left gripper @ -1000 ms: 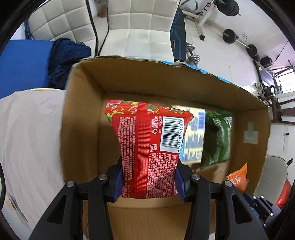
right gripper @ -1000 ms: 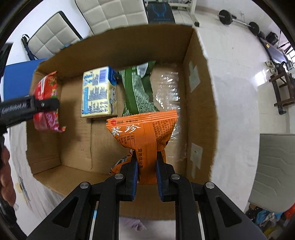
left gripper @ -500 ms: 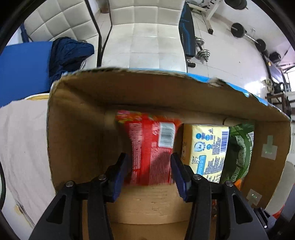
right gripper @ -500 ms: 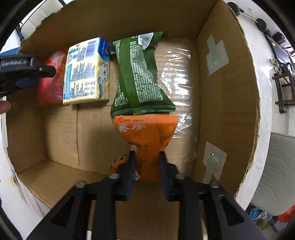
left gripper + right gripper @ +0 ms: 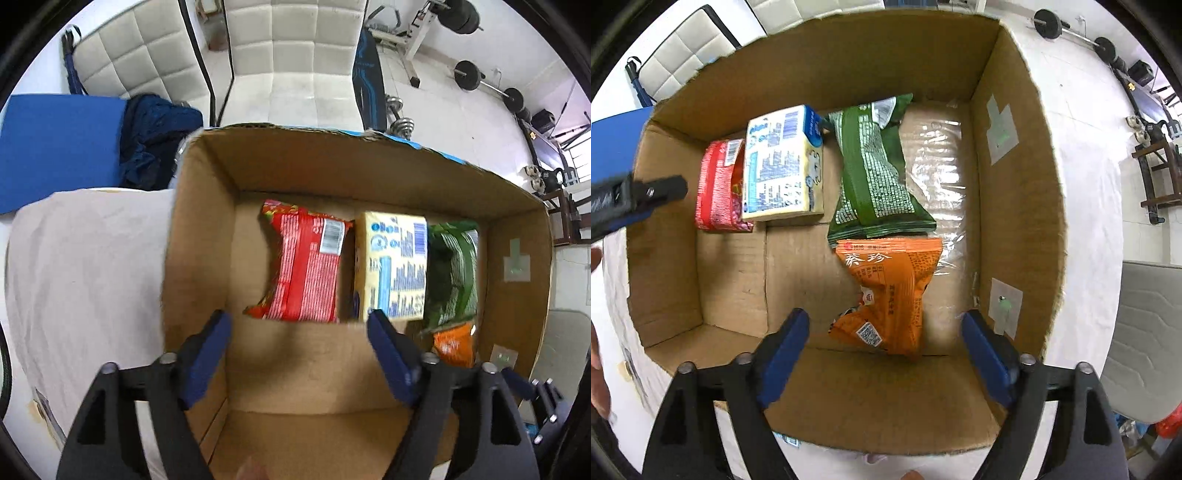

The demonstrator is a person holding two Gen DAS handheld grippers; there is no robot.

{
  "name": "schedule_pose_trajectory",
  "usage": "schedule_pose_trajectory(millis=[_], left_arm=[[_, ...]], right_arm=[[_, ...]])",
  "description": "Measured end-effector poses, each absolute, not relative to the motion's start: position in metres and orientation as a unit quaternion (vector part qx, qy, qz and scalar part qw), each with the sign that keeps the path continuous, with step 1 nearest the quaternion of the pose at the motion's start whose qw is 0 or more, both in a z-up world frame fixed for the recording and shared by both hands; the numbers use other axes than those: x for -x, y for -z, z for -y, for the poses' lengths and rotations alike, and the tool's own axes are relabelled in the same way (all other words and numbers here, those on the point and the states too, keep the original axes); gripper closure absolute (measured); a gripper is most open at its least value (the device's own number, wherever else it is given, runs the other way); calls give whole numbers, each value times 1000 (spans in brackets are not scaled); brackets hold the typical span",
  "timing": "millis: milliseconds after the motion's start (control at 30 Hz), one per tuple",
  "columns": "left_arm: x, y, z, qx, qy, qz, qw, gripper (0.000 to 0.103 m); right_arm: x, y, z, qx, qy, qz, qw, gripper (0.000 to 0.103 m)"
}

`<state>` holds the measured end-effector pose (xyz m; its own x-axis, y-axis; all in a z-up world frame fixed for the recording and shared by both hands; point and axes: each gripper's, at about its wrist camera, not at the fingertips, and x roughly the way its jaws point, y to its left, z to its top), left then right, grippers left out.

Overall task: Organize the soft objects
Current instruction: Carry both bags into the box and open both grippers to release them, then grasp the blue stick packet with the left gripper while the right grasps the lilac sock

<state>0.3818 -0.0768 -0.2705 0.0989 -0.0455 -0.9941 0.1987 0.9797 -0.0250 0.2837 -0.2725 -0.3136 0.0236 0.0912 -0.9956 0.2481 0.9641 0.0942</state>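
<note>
We hold our left gripper (image 5: 299, 328) over the cardboard box (image 5: 199, 229) with its blue-padded fingers (image 5: 207, 354) spread wide and nothing between them. Just ahead of its fingertips, the red packet (image 5: 306, 273) lies flat on the box floor. To the right of that sits the yellow pack (image 5: 395, 269), touching or nearly touching the red one, and further right again the green bag (image 5: 456, 273). Past our right fingertip, low in the corner, a bit of the orange packet (image 5: 452, 345) shows. To the left of the gripper, outside the box, a pale cloth (image 5: 85, 266) covers the surface.

Our right gripper (image 5: 884, 334) also hangs above the box (image 5: 1015, 206), jaws wide apart and empty. The orange packet (image 5: 892, 295) lies between and just ahead of its fingers, free of both pads, its far edge meeting the green bag (image 5: 877, 173). To the left of that bag rests the yellow pack (image 5: 783, 170), with the red packet (image 5: 718, 188) beside it at the far left. Clear plastic film (image 5: 938, 177) lines the floor ahead and to the right. Our left gripper (image 5: 639, 195) reaches in from the left edge.
</note>
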Motion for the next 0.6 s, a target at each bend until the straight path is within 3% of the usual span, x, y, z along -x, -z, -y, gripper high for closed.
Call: schedule_pose_trajectory(millis=[100, 600], left_arm=[[-363, 261, 73, -79, 77, -650, 752, 7], [-266, 183, 65, -76, 81, -575, 811, 4]], right_arm=[[-277, 303, 270, -122, 59, -686, 715, 1], [-227, 206, 261, -97, 73, -602, 789, 0]])
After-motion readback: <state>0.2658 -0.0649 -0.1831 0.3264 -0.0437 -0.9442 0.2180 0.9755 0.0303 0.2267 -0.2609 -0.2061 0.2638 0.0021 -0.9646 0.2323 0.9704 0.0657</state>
